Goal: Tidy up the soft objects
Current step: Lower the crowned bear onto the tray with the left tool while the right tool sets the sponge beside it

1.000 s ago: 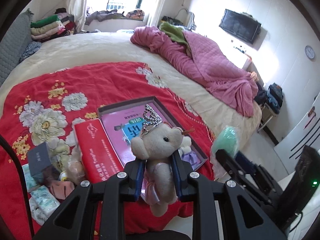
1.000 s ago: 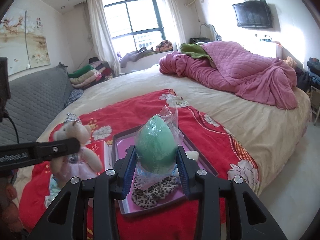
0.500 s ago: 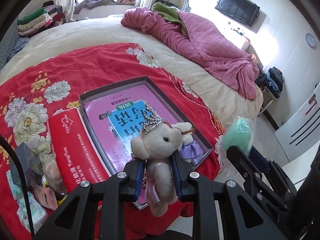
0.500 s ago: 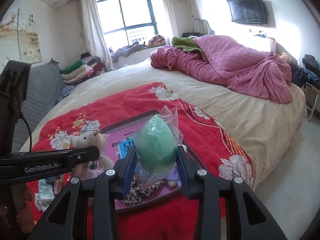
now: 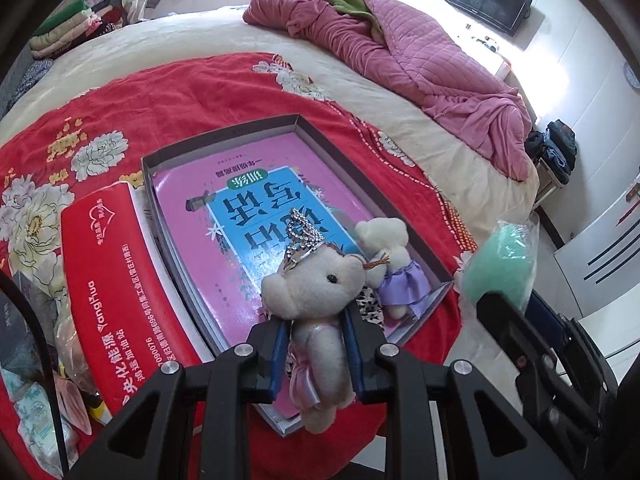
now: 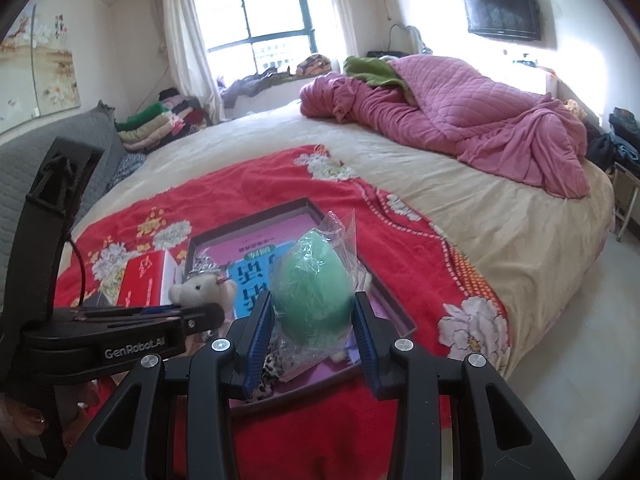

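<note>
Just below the left tongs (image 5: 318,354), pinching a cream plush bear (image 5: 316,304) upright, lies the shallow grey box (image 5: 224,136); the right tongs (image 6: 314,332), beside them, clamp a green bagged sponge egg (image 6: 312,300)

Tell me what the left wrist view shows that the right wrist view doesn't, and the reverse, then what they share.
Left wrist only: the small bear in a purple dress lying in the grey box, and the clutter beside the red carton.

Right wrist only: the window and the wall painting.

Both: the crowned bear clamped in the left gripper, the bagged green sponge clamped in the right gripper, and the pink quilt.
</note>
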A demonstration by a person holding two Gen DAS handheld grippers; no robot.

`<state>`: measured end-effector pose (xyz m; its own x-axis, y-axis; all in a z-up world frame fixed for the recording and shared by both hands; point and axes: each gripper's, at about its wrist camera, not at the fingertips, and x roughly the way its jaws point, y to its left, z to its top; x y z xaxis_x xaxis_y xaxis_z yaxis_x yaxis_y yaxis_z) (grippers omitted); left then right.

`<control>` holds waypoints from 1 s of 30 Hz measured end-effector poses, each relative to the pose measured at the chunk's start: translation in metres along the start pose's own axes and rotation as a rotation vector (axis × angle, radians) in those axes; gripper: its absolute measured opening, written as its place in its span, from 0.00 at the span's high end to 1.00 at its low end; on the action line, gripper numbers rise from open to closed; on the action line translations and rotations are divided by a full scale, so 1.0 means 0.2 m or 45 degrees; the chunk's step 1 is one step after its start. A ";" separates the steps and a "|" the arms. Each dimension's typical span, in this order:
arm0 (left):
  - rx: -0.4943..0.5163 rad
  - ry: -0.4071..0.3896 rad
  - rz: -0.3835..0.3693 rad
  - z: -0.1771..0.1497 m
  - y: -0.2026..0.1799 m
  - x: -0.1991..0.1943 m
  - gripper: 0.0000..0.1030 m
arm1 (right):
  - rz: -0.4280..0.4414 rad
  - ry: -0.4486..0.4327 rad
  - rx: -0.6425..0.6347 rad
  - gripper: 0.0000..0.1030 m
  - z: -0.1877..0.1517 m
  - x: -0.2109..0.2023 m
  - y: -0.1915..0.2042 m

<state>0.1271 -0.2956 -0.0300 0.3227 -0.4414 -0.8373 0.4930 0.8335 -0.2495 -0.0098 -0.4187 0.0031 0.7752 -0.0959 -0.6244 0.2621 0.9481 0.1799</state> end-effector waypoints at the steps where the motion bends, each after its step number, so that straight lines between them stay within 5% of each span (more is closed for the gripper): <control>1: -0.002 0.001 -0.001 0.00 0.00 0.01 0.75 | -0.004 0.009 -0.014 0.61 -0.01 0.02 0.01; 30: 0.021 0.083 0.034 -0.02 0.06 0.13 0.74 | 0.070 0.246 -0.047 0.60 -0.13 0.38 0.04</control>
<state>0.1379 -0.2953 -0.0566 0.2831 -0.3960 -0.8735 0.4983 0.8389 -0.2188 0.0362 -0.4107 -0.0622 0.6622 0.0133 -0.7492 0.1981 0.9612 0.1922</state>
